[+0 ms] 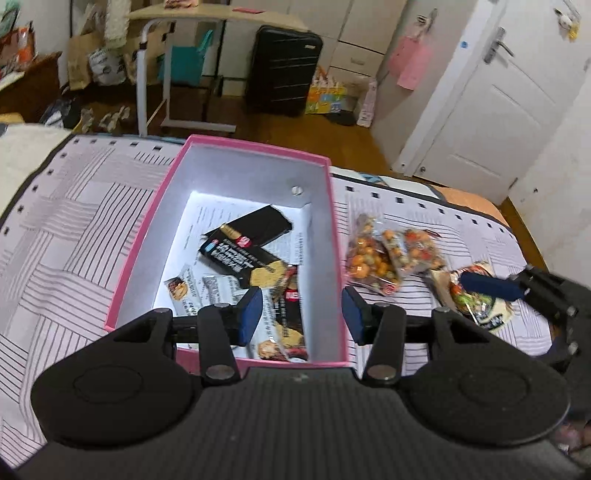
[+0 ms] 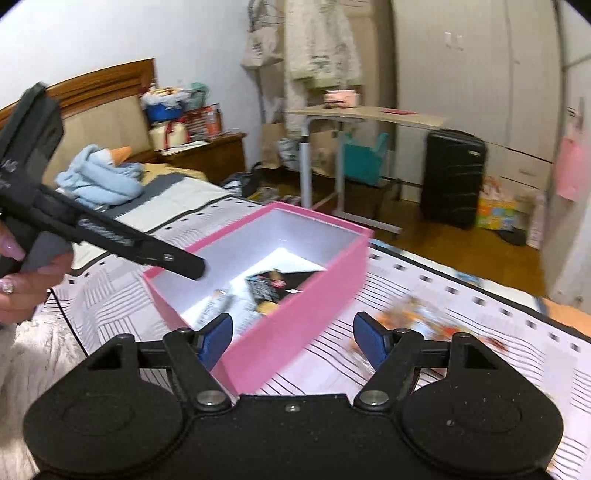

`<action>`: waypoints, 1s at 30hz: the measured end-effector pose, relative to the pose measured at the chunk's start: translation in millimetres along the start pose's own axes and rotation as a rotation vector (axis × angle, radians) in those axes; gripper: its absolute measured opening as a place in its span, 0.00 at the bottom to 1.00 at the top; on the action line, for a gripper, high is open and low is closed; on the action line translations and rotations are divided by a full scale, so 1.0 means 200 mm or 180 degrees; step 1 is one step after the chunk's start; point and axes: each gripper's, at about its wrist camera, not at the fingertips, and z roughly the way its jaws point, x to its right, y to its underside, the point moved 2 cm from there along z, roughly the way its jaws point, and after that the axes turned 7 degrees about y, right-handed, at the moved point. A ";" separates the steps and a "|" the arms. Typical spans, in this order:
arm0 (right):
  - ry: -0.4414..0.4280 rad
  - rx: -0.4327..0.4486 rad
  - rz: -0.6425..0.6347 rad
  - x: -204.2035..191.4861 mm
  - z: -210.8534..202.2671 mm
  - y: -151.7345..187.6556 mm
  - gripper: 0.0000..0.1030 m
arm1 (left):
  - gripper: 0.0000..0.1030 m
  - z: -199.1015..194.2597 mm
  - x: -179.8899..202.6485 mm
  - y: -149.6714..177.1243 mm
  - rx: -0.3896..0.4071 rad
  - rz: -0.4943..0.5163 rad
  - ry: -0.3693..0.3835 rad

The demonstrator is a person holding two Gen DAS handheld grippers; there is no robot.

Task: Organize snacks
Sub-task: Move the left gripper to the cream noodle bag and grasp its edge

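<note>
A pink box [image 1: 151, 236] with a white inside stands on the striped bedspread and holds several snack bars [image 1: 255, 243]. My left gripper [image 1: 303, 315] hovers over the box's near end, open, with nothing between its pads. Clear bags of orange nuts [image 1: 391, 254] lie right of the box. Further right is another snack packet [image 1: 480, 306], with one blue pad [image 1: 491, 286] of the right gripper just over it. In the right wrist view my right gripper [image 2: 293, 338] is open and empty above the box's near corner [image 2: 295, 332]. The nut bags [image 2: 424, 317] look blurred there.
A hand [image 2: 22, 280] holds the left gripper [image 2: 184, 264] at the upper left of the right wrist view. A blue plush [image 2: 99, 177] lies by the headboard. Beyond the bed's far edge are a black suitcase [image 1: 282, 70], a side table [image 1: 207, 14] and a white door [image 1: 491, 92].
</note>
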 end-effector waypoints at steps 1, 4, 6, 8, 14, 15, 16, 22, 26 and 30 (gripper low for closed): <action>0.0024 -0.0034 0.0039 0.05 -0.03 0.01 0.76 | 0.45 -0.02 0.04 0.00 0.0003 0.0061 0.0013; 0.0161 -0.0178 0.0158 0.19 -0.11 0.05 0.76 | 0.45 -0.04 0.17 -0.01 -0.0013 0.0195 0.0099; 0.0274 -0.0270 0.0268 0.30 -0.16 0.07 0.76 | 0.45 -0.03 0.26 -0.02 -0.0035 0.0254 0.0193; 0.0318 -0.0357 0.0401 0.41 -0.20 0.09 0.76 | 0.45 -0.01 0.36 -0.02 -0.0064 0.0302 0.0298; 0.0230 -0.0581 0.0844 0.71 -0.23 0.19 0.80 | 0.45 0.13 0.65 0.04 -0.0322 0.0276 0.0618; 0.0241 -0.0642 0.0848 0.76 -0.21 0.21 0.80 | 0.45 0.15 0.70 0.06 -0.0354 0.0294 0.0632; 0.0283 -0.0690 0.0831 0.79 -0.18 0.24 0.80 | 0.45 0.19 0.74 0.08 -0.0397 0.0301 0.0649; 0.0518 -0.1061 0.0519 1.00 0.02 0.42 0.80 | 0.45 0.49 0.88 0.15 -0.0429 0.0060 0.0735; 0.0375 -0.1031 0.0662 1.12 0.14 0.50 0.83 | 0.45 0.74 0.92 0.19 -0.0499 -0.0086 0.0725; 0.0260 -0.1137 0.0659 1.19 0.29 0.57 0.89 | 0.45 0.96 0.95 0.22 -0.0473 -0.0152 0.0646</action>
